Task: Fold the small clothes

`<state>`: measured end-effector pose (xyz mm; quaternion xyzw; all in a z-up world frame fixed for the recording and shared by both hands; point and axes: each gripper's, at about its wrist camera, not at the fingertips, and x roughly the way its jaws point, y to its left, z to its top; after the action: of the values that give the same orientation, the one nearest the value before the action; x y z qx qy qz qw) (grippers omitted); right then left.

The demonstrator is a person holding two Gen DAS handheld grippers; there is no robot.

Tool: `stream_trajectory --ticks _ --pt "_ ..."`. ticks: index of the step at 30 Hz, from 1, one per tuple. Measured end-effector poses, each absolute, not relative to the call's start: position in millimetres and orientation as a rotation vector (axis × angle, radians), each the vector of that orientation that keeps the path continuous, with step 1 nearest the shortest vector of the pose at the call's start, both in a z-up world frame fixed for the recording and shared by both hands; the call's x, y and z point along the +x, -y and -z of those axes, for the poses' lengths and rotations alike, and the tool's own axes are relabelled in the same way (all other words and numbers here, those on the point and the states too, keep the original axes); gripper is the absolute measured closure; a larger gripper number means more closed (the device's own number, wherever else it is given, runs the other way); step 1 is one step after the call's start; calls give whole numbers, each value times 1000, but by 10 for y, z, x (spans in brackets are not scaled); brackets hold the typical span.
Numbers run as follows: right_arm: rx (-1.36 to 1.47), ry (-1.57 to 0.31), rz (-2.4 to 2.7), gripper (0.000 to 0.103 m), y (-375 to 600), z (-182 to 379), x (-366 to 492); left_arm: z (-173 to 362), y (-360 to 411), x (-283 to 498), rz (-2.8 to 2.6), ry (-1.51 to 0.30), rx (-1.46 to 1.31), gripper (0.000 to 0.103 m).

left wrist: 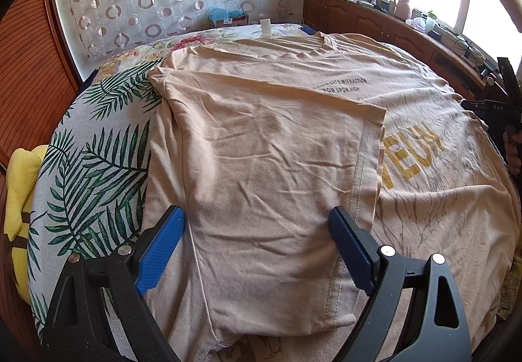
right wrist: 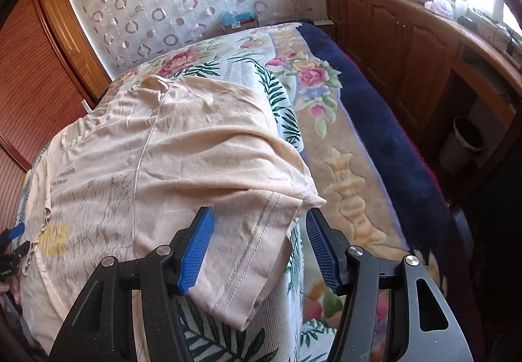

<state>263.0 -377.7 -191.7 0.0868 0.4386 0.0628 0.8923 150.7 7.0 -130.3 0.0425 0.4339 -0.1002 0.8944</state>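
In the left wrist view, the left gripper hovers with its jaws spread wide and nothing between them, low over a beige T-shirt spread on the bed. The left side of the shirt is already folded inward, its sleeve hem lying across the yellow print, so this half looks done. The folded panel runs lengthwise away from the gripper toward the collar. At the far right edge of this view the right gripper is only partly visible, at the shirt's other side. In the right wrist view, the right gripper is also open, and the unfolded right sleeve lies between its blue pads — the fabric passes over the left pad while the right pad stands apart from it, so nothing is clamped yet. The sleeve hangs toward the gripper, over the leaf-print cover and the floral blanket. The coming move turns on this: the sleeve sits right in the right gripper's mouth, so the right hand is far nearer, and the fold should carry it leftward across the shirt's long axis. Only this view shows the loose sleeve and the wastebasket; only the left view shows the finished fold.
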Motion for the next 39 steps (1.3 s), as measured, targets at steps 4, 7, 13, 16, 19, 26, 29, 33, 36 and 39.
stream_trajectory --ticks 4,7,13,16,19,26,29,33,36,39 --pt "220 -897 -137 74 3836 1905 2649 1303 -69 1508 208 -900 88 13" --pt "169 -885 -132 92 3771 1874 2613 1304 -69 1508 208 -900 88 13" --pt "47 -762 -135 99 3505 1622 2456 1304 -72 1509 208 -900 88 13" --pt "-4 -701 -192 99 3260 1441 2343 1304 -71 1510 208 -900 88 13" --pt "-75 -661 -282 99 2861 1305 2194 1304 -72 1509 208 -899 88 13" --pt "-150 -709 -500 90 2079 1415 1889 1303 -71 1508 208 -899 88 13" --pt "-159 -731 -509 71 2021 1504 1851 1303 -67 1508 208 -899 88 13" --pt "-158 -729 -452 70 2198 1536 1913 1303 -71 1505 208 -899 88 13" --pt "-127 -746 -375 70 2377 1527 2020 1303 -71 1506 208 -899 88 13" --pt "-121 -767 -313 70 2503 1539 2109 1303 -71 1507 208 -899 88 13"
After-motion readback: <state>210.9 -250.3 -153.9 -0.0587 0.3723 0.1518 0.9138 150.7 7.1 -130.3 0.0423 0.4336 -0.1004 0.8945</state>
